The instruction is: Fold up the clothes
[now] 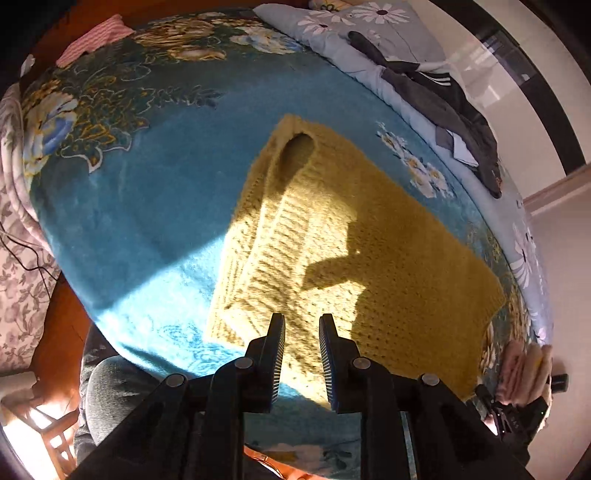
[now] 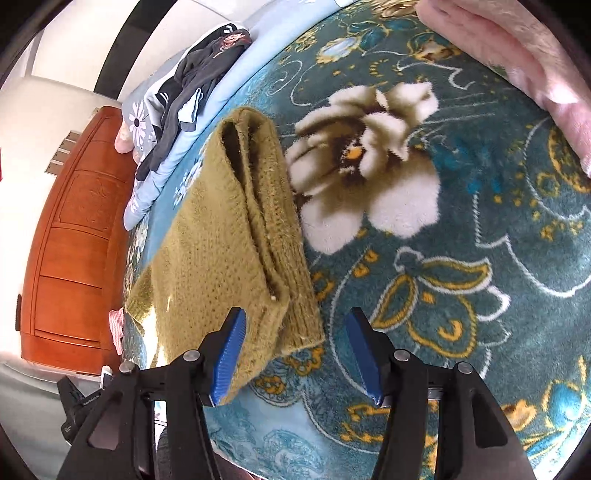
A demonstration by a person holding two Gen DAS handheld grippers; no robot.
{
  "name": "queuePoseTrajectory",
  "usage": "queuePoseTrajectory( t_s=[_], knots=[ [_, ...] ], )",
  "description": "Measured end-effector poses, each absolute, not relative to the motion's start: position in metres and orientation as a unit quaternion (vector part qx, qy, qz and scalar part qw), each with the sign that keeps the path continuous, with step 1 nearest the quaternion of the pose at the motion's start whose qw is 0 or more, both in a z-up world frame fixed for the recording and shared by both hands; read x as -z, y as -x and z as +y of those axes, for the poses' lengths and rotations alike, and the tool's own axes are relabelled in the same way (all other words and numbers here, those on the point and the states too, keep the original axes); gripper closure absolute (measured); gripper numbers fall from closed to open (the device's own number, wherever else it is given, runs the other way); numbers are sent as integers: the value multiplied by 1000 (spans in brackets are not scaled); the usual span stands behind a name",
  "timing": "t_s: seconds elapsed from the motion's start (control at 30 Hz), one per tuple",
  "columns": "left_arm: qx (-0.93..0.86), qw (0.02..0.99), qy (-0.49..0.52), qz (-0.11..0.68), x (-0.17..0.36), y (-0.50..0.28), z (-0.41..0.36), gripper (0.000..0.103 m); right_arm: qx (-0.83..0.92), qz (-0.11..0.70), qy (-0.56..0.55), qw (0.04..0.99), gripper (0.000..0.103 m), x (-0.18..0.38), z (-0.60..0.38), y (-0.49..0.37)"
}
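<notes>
A mustard-yellow knit sweater (image 1: 332,251) lies partly folded on a blue floral blanket (image 1: 147,184), its sleeve laid over the body. My left gripper (image 1: 302,325) hovers just above the sweater's near edge, jaws a little apart and empty. In the right wrist view the same sweater (image 2: 236,236) lies folded with its ribbed cuff toward me. My right gripper (image 2: 295,332) has blue pads, is open wide and empty, and the sweater's near corner lies between and below its fingers. The right gripper and hand also show in the left wrist view (image 1: 517,398).
A dark pile of clothes (image 1: 443,107) lies on a pale blue daisy quilt (image 1: 369,29) at the far side. A pink striped garment (image 1: 92,37) lies at the far left. A pink fuzzy garment (image 2: 517,62) lies on the right. An orange wooden cabinet (image 2: 70,240) stands beside the bed.
</notes>
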State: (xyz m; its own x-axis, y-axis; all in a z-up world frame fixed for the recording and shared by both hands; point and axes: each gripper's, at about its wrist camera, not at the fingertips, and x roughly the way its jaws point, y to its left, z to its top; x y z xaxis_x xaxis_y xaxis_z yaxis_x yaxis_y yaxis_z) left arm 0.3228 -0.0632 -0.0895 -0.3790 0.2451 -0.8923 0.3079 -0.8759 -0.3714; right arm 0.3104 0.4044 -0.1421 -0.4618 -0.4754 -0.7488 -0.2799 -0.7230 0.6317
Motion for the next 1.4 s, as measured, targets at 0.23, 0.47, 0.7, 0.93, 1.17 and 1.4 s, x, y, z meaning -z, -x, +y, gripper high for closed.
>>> queuePoseTrajectory(
  t_s=[0.23, 0.47, 0.7, 0.93, 1.17, 1.4],
  knots=[
    [772, -79, -621, 107, 126, -290, 65, 81, 764, -382, -518, 58, 45, 151, 398, -295],
    [741, -89, -652, 133, 151, -285, 70, 81, 751, -400, -521, 64, 46, 154, 391, -294],
    [761, -51, -606, 223, 124, -299, 18, 81, 745, -378, -548, 45, 80, 143, 376, -279],
    [783, 25, -557, 277, 106, -317, -56, 81, 776, -293, -549, 98, 82, 95, 309, -247],
    [782, 83, -495, 369, 102, -344, -143, 81, 796, -187, -548, 176, 82, 53, 218, -223],
    [769, 140, -452, 430, 112, -357, -196, 81, 766, -61, -578, 276, 82, 66, 96, -244]
  ],
)
